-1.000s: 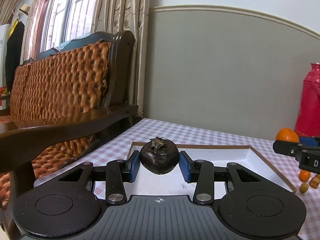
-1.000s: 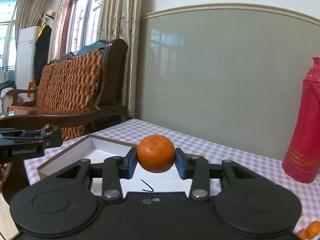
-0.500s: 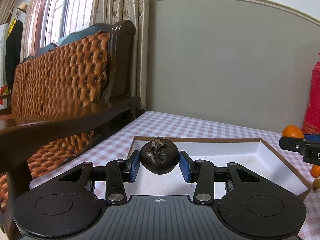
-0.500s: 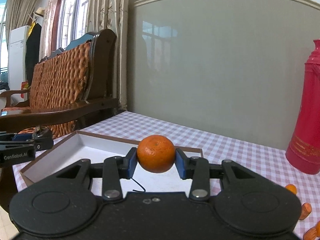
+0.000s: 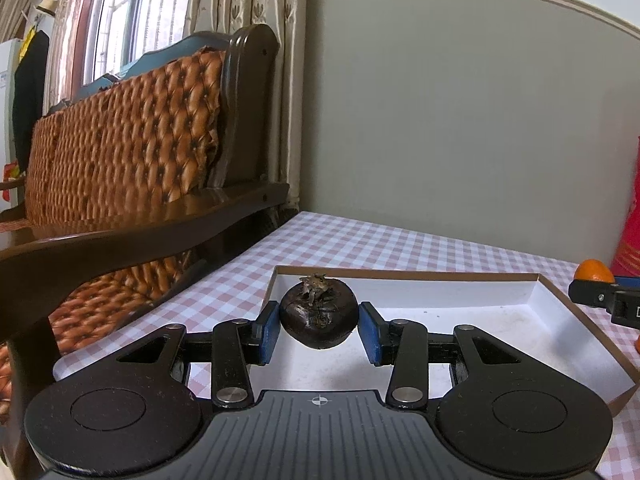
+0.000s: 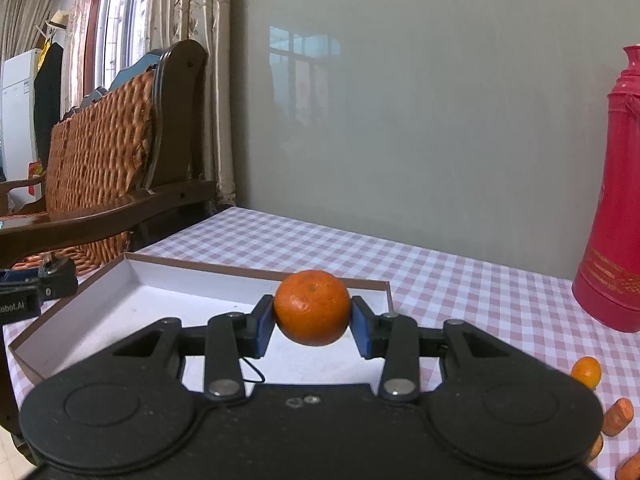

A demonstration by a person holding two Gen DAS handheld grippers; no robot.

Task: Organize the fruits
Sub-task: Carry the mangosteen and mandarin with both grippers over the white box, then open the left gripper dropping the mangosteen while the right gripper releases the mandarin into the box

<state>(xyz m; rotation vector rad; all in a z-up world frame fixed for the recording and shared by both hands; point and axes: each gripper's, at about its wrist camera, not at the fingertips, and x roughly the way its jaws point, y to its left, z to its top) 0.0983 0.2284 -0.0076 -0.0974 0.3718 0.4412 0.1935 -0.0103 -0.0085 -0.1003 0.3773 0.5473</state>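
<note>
My left gripper (image 5: 319, 322) is shut on a dark brown round fruit (image 5: 319, 312) with a dried stem, held above the near left part of a shallow white box (image 5: 472, 312) with a brown rim. In the right wrist view my right gripper (image 6: 312, 320) is shut on an orange (image 6: 312, 307), over the right end of the same box (image 6: 168, 280). The other gripper shows at each view's edge: the right one with its orange (image 5: 594, 271) at the far right, the left one (image 6: 36, 286) at the far left.
The box lies on a table with a pink checked cloth (image 6: 460, 280). A tall red thermos (image 6: 612, 200) stands at the back right. Small orange fruits (image 6: 586, 372) and carrot-like pieces (image 6: 618, 422) lie at the right. A wooden sofa (image 5: 132, 152) with quilted cushion borders the table's left side.
Both grippers have moved forward and a little lower over the box with their fruits still held. The box now looks nearer and larger in both views.
</note>
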